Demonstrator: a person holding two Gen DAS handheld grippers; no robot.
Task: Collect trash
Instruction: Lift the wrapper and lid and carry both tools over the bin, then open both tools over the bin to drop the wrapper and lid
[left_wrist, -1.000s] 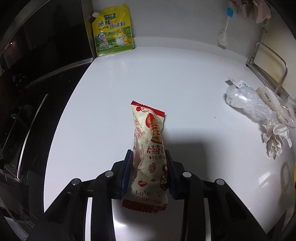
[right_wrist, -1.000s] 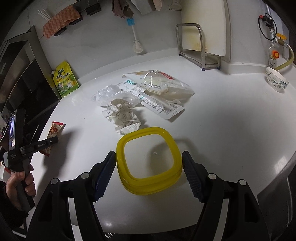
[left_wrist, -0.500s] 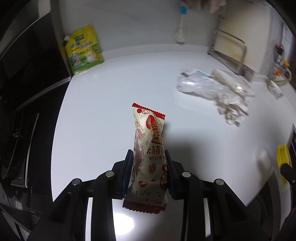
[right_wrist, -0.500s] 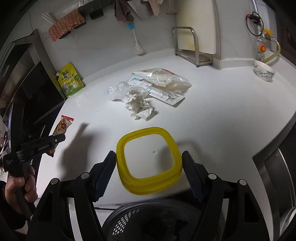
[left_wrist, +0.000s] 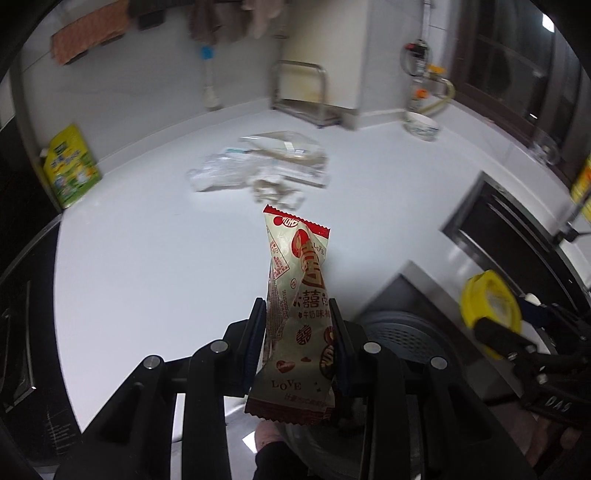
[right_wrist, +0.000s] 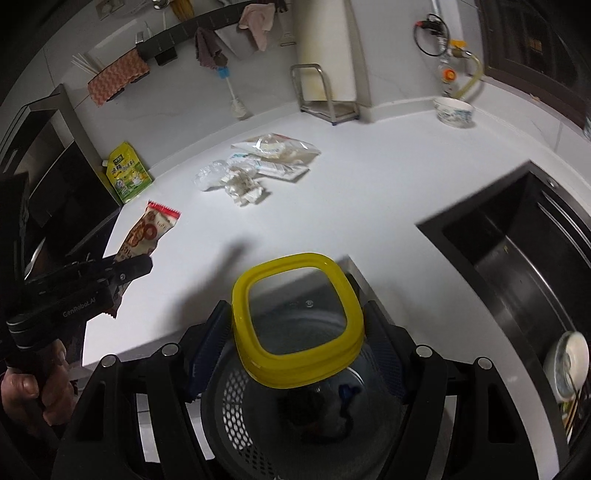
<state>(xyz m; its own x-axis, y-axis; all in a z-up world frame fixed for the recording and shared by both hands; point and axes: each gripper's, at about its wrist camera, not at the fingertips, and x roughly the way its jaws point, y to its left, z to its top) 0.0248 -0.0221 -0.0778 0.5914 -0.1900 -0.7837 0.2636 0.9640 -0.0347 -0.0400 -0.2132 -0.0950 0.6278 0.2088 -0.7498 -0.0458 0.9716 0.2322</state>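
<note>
Candy wrapper (left_wrist: 299, 321) is clamped upright in left gripper (left_wrist: 297, 345), above near counter (left_wrist: 155, 254) edge. Yellow-rimmed lid (right_wrist: 297, 317) is clamped in right gripper (right_wrist: 295, 343) over mesh trash bin (right_wrist: 258, 417).

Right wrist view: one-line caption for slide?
Right gripper holds yellow lid above mesh trash bin; left gripper brings candy wrapper.

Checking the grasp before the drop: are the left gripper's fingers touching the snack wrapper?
Touching. In the left wrist view both fingers of the left gripper press the snack wrapper, with no gap on either side.
</note>
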